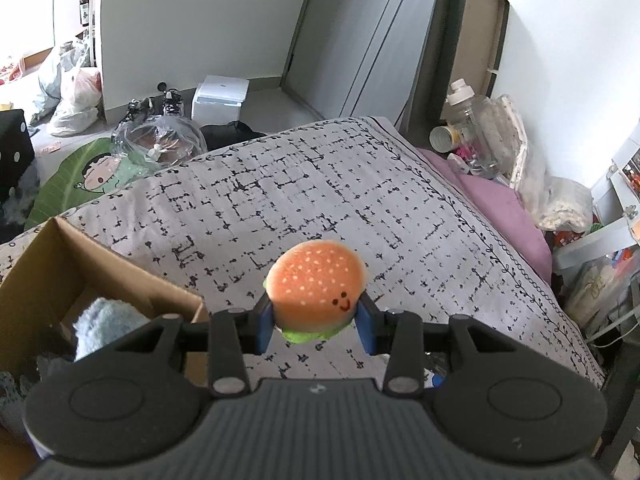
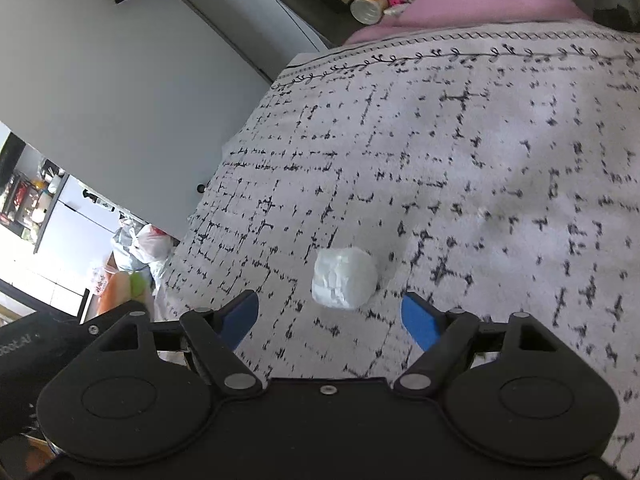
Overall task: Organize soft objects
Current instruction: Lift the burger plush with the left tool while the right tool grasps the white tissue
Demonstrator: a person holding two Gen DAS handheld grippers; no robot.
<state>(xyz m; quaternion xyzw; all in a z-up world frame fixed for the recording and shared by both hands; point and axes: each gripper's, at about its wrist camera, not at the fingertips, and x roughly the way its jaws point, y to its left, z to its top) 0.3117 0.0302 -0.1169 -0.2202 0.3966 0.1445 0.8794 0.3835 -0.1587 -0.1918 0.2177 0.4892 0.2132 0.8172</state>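
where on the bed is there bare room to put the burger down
The patterned blanket is bare between the cardboard box and the pink sheet. Crowded: the box corner and the white ball ahead of the right gripper.

— What is everything carried on?

— A bed [image 1: 320, 184] is seen, spread with a white cover [image 2: 480, 160] printed in a black broken-grid pattern and edged with a vine border. A pink sheet [image 1: 500, 200] is shown along its far side.

— What is laid directly on it?

— A cardboard box [image 1: 52, 264] is set at the near left corner in the left wrist view, with a light blue fluffy thing [image 1: 106, 324] seen inside it. A white crumpled ball [image 2: 344, 278] is rested on the cover in the right wrist view.

— And beyond the bed?

— A floor [image 1: 264, 108] is seen, with a white box [image 1: 220, 98] stood on it.
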